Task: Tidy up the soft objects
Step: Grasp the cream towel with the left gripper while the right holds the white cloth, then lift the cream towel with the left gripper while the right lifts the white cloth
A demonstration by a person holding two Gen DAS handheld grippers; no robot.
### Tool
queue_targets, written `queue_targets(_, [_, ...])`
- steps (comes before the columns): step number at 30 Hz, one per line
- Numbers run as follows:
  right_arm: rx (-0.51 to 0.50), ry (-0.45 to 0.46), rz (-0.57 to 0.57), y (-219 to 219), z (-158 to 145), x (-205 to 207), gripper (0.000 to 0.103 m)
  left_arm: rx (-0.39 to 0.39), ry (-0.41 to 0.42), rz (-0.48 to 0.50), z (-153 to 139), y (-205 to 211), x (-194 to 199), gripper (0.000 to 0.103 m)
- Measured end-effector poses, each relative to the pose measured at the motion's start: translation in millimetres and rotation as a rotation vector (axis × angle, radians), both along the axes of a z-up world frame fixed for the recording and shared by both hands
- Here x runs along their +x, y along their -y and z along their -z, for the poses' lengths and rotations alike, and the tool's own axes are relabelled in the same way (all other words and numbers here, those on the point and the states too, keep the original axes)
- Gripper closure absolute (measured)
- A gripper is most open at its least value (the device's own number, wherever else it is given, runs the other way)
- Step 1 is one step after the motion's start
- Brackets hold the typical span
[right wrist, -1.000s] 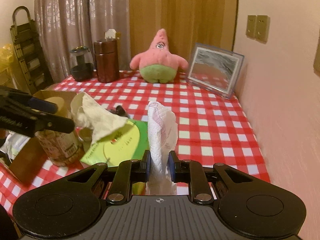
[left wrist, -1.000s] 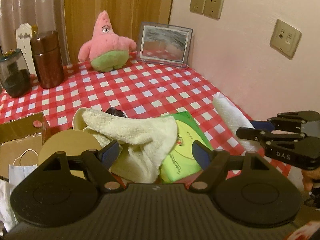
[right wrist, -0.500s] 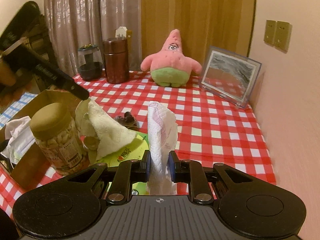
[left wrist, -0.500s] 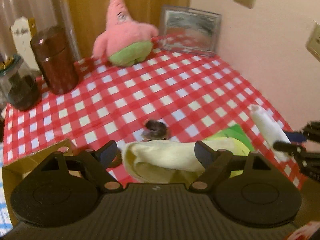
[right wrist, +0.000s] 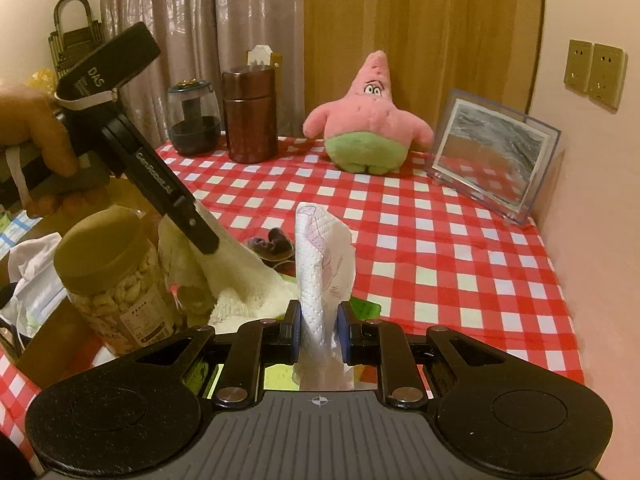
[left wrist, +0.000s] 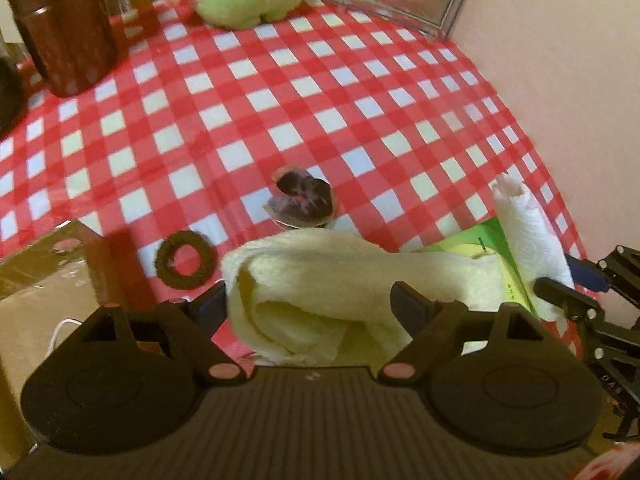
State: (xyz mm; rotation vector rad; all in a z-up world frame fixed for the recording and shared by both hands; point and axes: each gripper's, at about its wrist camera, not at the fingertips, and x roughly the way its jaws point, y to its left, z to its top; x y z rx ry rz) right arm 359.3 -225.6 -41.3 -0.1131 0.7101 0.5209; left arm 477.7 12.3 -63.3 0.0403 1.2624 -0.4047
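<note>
A cream towel [left wrist: 344,280] lies bunched on the red checked table, partly over a green packet [left wrist: 480,240]. My left gripper [left wrist: 308,302] points steeply down over it with its jaws wide, one finger on each side of the towel; the left finger brushes the folded end. In the right wrist view a left finger [right wrist: 196,228] rests against the towel [right wrist: 240,276]. My right gripper [right wrist: 319,330] is shut on a rolled white paper towel [right wrist: 324,256] that stands upright; it also shows at the right edge of the left wrist view, paper towel [left wrist: 528,236]. A pink star plush [right wrist: 368,128] sits at the back.
A dark hair ring [left wrist: 184,260] and a dark purple scrunchie [left wrist: 304,200] lie just beyond the towel. A nut jar [right wrist: 112,280] and a cardboard box [left wrist: 40,280] stand at the left. A brown canister [right wrist: 250,116], a glass jar [right wrist: 194,120] and a picture frame [right wrist: 492,156] line the back; a wall runs along the right.
My left gripper moved forward and tipped down over the towel, bringing the hair ring into view. My right gripper shifted slightly with the paper towel still clamped.
</note>
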Motion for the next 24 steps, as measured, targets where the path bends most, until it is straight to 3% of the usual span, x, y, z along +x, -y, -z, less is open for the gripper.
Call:
queue_targets(8, [0.002, 0.004, 0.006, -1, 1, 2, 0.084, 0.076, -0.043, 0.027, 12, 13, 9, 0.034])
queue_targets(14, [0.005, 0.008, 0.018, 5, -2, 1, 0.084, 0.118, -0.062, 0.050, 22, 18, 7, 0.064])
queue_targets(16, [0.004, 0.011, 0.020, 6, -3, -1, 0.084, 0.118, -0.065, 0.058, 23, 20, 5, 0.080])
queue_targets(19, [0.004, 0.010, 0.023, 9, -4, -2, 0.084, 0.102, -0.049, 0.065, 18, 21, 2, 0.087])
queue_targets(24, [0.005, 0.013, 0.026, 12, -7, -6, 0.084, 0.046, 0.013, 0.046, -6, 19, -5, 0.091])
